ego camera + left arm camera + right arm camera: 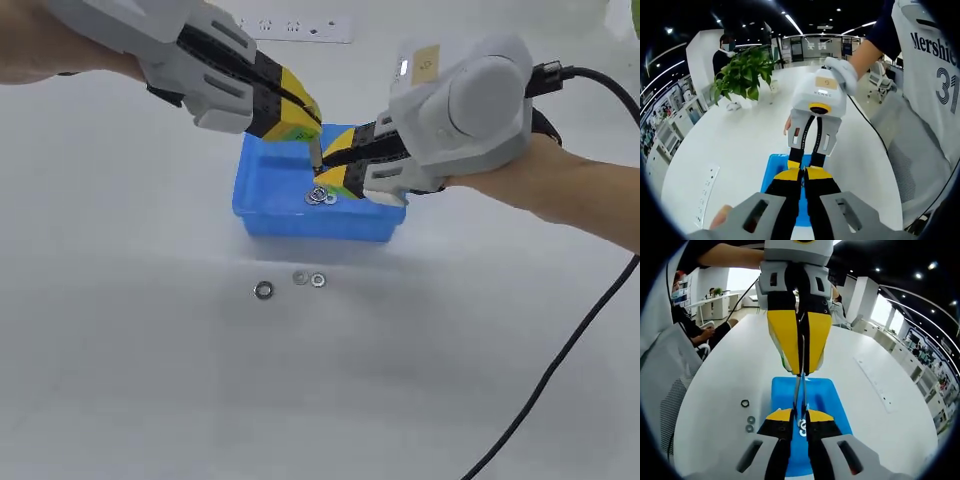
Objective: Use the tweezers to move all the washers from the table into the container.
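Three washers (263, 290) lie loose on the white table (150, 400), just in front of the blue container (262, 215); a small cluster (318, 196) of the same rings already sits on the container's floor. The tweezers (315, 155) hang above that cluster, carried between the two tools; the left gripper (300, 125) has its yellow-tipped jaws pressed together on the upper end; the right gripper (335, 165) has its jaws drawn narrow across the two legs lower down, so it looks to be the one that squeezes the tips. The washers are thin, flat metal rings, and I judge them light, rigid and slippery on this smooth top; lying flat they give the tips almost nothing to bite. The surest hold is probably one tip through the hole and the other outside the rim, pinching the band of metal; a grip across the whole ring would likely let it skate or flick away. The tweezers are springy, so light, steady pressure should do; too much may cross the tips. As for writing, the left gripper view shows a shirt (930, 75) that reads "Mershie", cut off at the edge, above the number "31"; a yellowish label (425, 62) on the right gripper carries print too small to read; the power strip (295, 27) at the far edge of the table shows no legible marking.
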